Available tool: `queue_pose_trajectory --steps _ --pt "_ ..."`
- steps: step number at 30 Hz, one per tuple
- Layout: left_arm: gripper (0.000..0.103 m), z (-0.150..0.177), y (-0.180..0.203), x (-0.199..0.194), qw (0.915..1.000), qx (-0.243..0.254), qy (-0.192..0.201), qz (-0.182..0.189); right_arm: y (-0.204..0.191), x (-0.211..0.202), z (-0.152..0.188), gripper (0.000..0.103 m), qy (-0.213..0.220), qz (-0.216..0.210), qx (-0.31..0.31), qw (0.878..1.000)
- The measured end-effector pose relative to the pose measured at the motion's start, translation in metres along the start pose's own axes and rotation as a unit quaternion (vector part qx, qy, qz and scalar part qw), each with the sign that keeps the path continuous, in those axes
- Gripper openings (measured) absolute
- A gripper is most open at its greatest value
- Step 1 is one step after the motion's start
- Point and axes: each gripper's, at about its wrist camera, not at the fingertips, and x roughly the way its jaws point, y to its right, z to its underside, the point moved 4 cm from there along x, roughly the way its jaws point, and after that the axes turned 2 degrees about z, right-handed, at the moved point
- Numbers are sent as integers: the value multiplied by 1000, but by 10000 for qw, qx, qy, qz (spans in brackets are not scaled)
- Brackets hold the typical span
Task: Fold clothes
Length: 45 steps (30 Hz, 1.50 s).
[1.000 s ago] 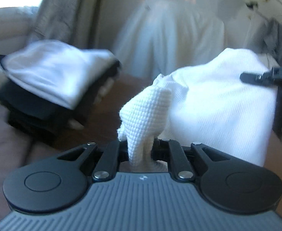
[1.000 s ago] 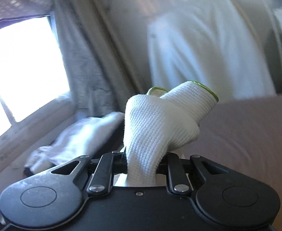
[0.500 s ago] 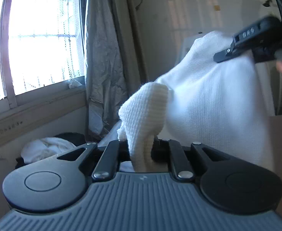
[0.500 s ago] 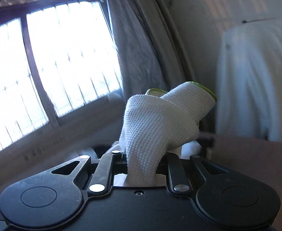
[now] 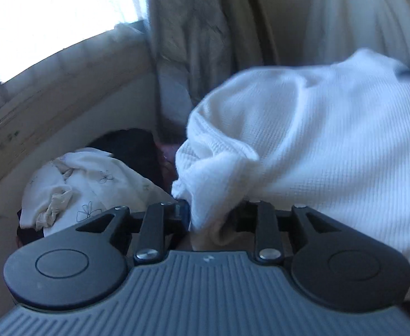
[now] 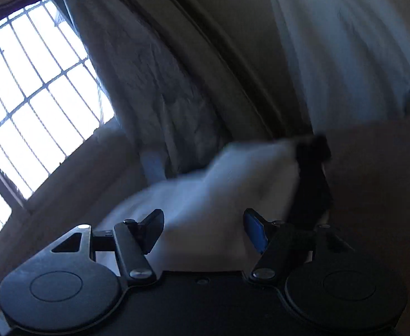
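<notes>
between the left gripper's [image 5: 212, 215] black fingers sits a bunched corner of the white waffle-knit garment [image 5: 311, 140], clamped tight; the rest of that cloth billows up and to the right, filling the right half of the left wrist view. only this view shows, low at the left under the window sill [image 5: 51, 84], a crumpled cream cloth with small flower outlines [image 5: 87, 184] lying on something dark [image 5: 132, 145], with the grey curtain [image 5: 188, 33] hanging behind.

the right wrist view shows what the left cannot: the right gripper [image 6: 203, 228] with its jaws spread wide and nothing between them, one blue pad [image 6: 254, 231] facing inward. beyond the fingers the white garment [image 6: 224, 184] appears blurred, beside a dark blurred shape [image 6: 312, 173] that cannot be made out, near the edge of a brown surface [image 6: 378, 168]. a barred window [image 6: 34, 89] and a pale hanging sheet [image 6: 358, 42] frame the scene.
</notes>
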Motion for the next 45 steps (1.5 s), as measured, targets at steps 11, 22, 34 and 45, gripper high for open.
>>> queue_pose_trajectory --steps 11,22,34,45 --pt "44 -9 -9 -15 9961 -664 -338 -468 -53 -92 70 79 318 -587 -1110 9916" --pt "69 33 -13 -87 9780 -1566 -1367 -175 -47 -76 133 76 -1343 463 -1595 9769" --pt "93 71 77 -243 9836 -1262 -405 1225 -99 -198 118 83 -692 512 -3079 9475" --pt "103 99 112 -307 9936 -556 -214 962 -88 -271 136 86 -854 1198 -2811 9483"
